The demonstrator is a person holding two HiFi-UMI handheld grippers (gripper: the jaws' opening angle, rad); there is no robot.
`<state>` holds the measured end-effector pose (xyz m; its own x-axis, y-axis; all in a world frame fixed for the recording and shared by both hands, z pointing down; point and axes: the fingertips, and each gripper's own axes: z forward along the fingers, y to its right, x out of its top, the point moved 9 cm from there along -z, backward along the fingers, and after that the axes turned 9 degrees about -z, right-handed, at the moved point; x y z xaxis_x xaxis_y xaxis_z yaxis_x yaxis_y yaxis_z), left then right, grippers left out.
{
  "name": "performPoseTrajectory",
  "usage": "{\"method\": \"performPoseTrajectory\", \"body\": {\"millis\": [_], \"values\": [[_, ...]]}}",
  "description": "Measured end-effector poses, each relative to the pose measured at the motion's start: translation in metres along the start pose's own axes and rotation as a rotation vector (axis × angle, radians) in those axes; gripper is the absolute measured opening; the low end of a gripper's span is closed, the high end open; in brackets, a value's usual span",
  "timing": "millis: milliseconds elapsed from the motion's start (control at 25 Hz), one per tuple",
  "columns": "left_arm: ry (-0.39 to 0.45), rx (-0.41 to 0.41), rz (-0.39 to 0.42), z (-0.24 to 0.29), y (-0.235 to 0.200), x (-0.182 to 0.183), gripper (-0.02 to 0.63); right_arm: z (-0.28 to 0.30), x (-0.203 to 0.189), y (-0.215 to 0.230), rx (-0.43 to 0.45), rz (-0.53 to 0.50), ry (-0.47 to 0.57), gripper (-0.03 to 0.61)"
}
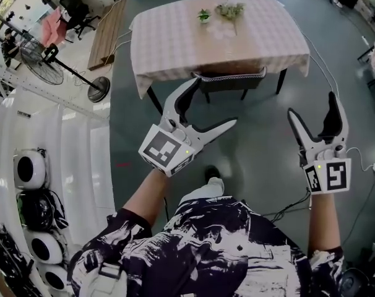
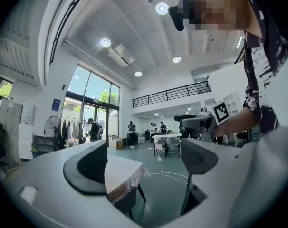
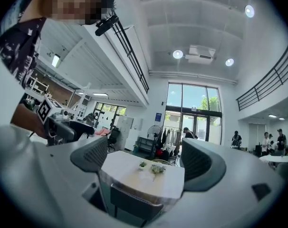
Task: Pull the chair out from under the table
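Open floor (image 1: 255,129) lies before the chair (image 1: 231,81). The table (image 1: 175,36) overhangs its backrest; a fan (image 1: 42,67) stands left.

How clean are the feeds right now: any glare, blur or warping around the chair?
Head view: sharp, evenly lit, chair plain under the table. Left gripper view: heavy fisheye bending, bright windows, chair dark. Right gripper view: same bending, chair readable.

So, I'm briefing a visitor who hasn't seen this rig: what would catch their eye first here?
The left tongs and right tongs, white, are held out open and empty in the head view's foreground. Beyond them stands a cloth-covered table, with a dark chair tucked under its near edge, untouched.
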<state>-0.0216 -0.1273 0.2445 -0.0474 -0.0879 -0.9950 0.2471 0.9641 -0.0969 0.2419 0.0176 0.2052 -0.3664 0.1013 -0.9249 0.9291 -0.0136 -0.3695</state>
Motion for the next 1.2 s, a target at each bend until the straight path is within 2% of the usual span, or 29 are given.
{"method": "performPoseTrajectory", "body": {"millis": [240, 560, 840, 960, 1080, 1200], "values": [[-0.012, 0.014, -0.014, 0.018, -0.056, -0.004, 0.459, 0.07, -0.008, 0.007, 0.045, -0.022, -0.026, 0.437], [-0.057, 0.085, -0.029, 0.025, -0.087, -0.021, 0.459, 0.121, -0.036, 0.021, 0.147, -0.052, -0.067, 0.437], [-0.116, 0.196, -0.017, 0.037, -0.103, -0.046, 0.459, 0.165, -0.083, 0.028, 0.317, -0.092, -0.085, 0.437], [-0.152, 0.21, 0.004, 0.056, -0.112, -0.058, 0.459, 0.185, -0.108, 0.033, 0.386, -0.123, -0.101, 0.437], [-0.233, 0.195, 0.06, 0.086, -0.126, -0.074, 0.459, 0.207, -0.14, 0.033, 0.493, -0.203, -0.142, 0.437], [-0.347, 0.168, 0.13, 0.121, -0.145, -0.098, 0.459, 0.231, -0.182, 0.025, 0.631, -0.327, -0.237, 0.437]]}}
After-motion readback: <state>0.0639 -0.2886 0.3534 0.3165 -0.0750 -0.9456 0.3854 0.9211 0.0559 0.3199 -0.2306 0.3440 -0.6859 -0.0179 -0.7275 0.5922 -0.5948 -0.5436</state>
